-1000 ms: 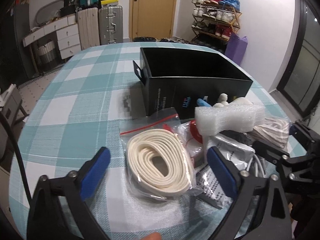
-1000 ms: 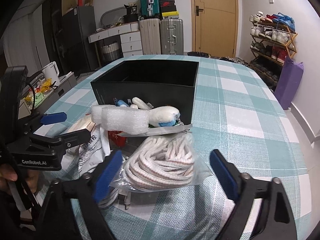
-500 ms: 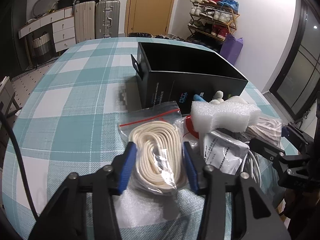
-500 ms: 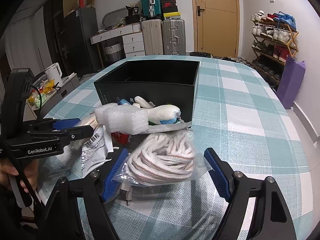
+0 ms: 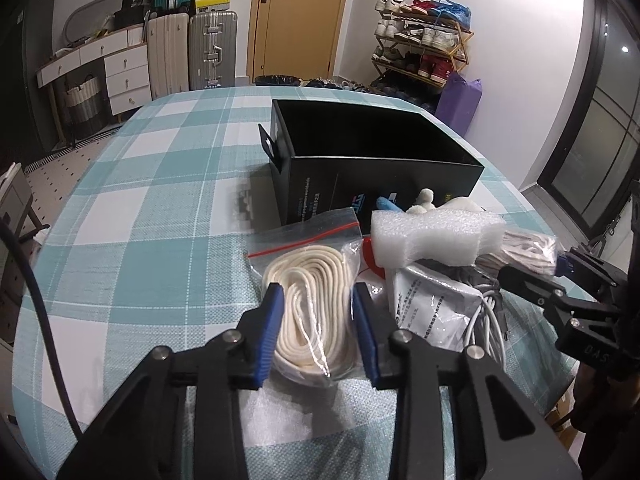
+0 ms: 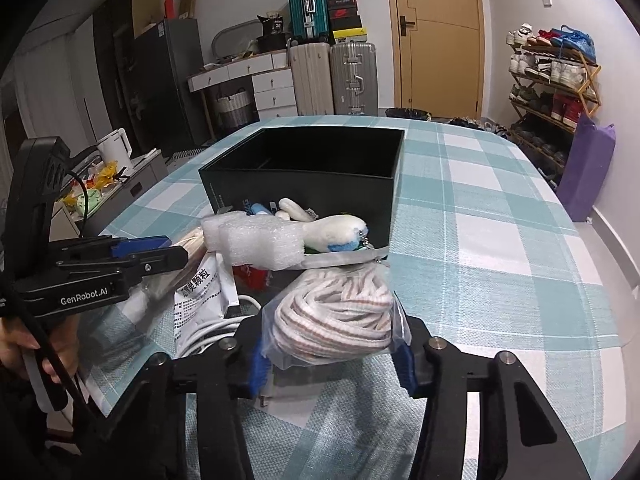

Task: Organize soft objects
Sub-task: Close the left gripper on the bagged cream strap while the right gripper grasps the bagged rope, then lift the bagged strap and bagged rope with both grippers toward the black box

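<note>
My left gripper (image 5: 318, 334) is shut on a clear zip bag of cream flat cord (image 5: 312, 312) lying on the checked tablecloth. My right gripper (image 6: 332, 354) is shut on a clear bag of white-and-pink striped rope (image 6: 334, 314), which also shows in the left wrist view (image 5: 528, 248). A black open box (image 5: 372, 168) stands behind the pile; in the right wrist view the box (image 6: 312, 172) is just beyond the rope bag. A white foam block (image 5: 434, 234) and a white-and-blue plush toy (image 6: 334, 234) lie in front of the box.
A white printed pouch (image 5: 430, 310), a white cable (image 5: 486, 330) and something red (image 5: 372, 254) lie in the pile between the two bags. The table's right edge (image 5: 560, 360) is close. Suitcases, drawers and a shoe rack stand along the far walls.
Both grippers went from wide open to closed: the left one closed on the cream cord bag, the right one on the striped rope bag. Both cameras have moved in closer to their bags.
</note>
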